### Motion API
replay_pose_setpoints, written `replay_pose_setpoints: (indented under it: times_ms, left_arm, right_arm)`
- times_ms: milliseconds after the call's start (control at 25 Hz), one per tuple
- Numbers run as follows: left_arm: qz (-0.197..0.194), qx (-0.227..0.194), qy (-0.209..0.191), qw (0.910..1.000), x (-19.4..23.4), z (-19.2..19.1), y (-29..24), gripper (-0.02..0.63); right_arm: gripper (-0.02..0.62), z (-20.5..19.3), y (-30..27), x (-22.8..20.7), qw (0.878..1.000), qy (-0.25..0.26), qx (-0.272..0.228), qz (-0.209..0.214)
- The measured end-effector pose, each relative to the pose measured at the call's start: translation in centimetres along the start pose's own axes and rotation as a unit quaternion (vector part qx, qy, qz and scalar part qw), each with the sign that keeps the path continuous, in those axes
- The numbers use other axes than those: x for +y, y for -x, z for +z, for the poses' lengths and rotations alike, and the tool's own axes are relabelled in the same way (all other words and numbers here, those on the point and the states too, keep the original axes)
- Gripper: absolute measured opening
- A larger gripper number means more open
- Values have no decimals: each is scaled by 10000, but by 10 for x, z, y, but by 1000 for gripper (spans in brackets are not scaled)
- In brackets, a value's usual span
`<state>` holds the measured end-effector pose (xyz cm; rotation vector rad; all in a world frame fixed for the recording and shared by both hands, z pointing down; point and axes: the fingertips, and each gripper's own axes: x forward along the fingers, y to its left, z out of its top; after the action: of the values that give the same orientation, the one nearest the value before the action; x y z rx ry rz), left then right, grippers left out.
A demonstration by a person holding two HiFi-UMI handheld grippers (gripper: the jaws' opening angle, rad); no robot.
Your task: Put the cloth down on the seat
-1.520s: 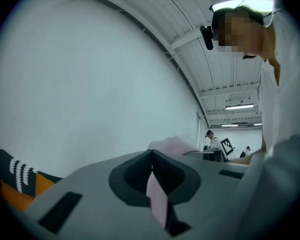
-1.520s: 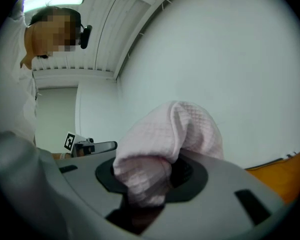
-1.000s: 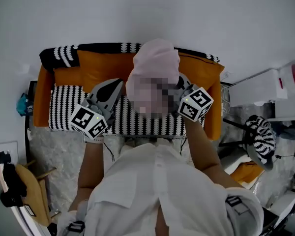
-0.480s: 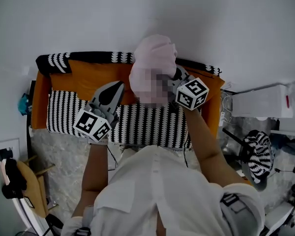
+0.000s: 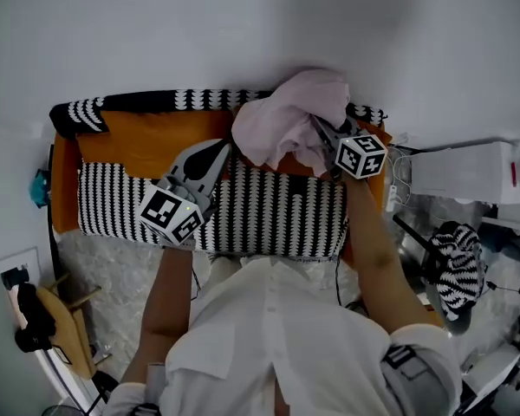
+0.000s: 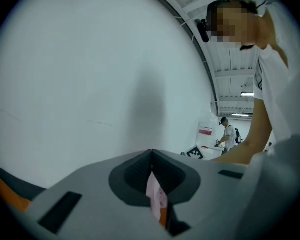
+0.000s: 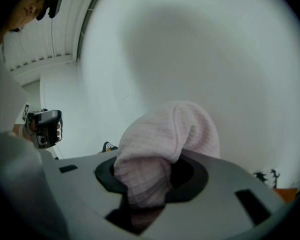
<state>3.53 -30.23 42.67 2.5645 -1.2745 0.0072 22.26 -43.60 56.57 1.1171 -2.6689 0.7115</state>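
A pale pink cloth (image 5: 290,120) hangs bunched in the air over the backrest of an orange seat (image 5: 147,141) with a black-and-white striped cushion (image 5: 269,215). My right gripper (image 5: 321,128) is shut on the cloth's right side; in the right gripper view the cloth (image 7: 165,144) bulges out of the jaws of that gripper (image 7: 152,176). My left gripper (image 5: 226,146) reaches the cloth's lower left edge. In the left gripper view its jaws (image 6: 151,156) stand together with a thin strip of pink cloth (image 6: 155,199) pinched between them.
A striped throw (image 5: 113,109) lies along the backrest. A white wall rises behind the seat. To the right stand a white box (image 5: 468,172) and a chair with a striped cushion (image 5: 458,254). A wooden stool (image 5: 65,332) is at lower left.
Both grippers have moved away from me toward the backrest. The cloth has shifted right and farther out with the right gripper and now hangs over the backrest.
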Motion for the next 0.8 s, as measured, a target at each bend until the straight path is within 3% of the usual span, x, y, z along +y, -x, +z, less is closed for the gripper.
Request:
replay_pose_setpoints:
  times_ms: [240,440,600,800]
  left_arm:
    - [-329,194,-31,9993,-14,-12,-39,17]
    - [-518,307,-42,9982,-29,-19,-57,17]
    - [-539,396,-39,9978,-31,-23,-59,17]
    - [-511,415,-33,9978,-28,-24,-58,17]
  right_arm:
    - [163,-32,21,-64,9972,32,535,-514]
    - [192,-66,37,-106,9868,-150,1260,-1005]
    - [266,-87,46,-138,9674,-461,2012,-1469]
    - [313,-86,66,-166,9391,-267,2844,-1908]
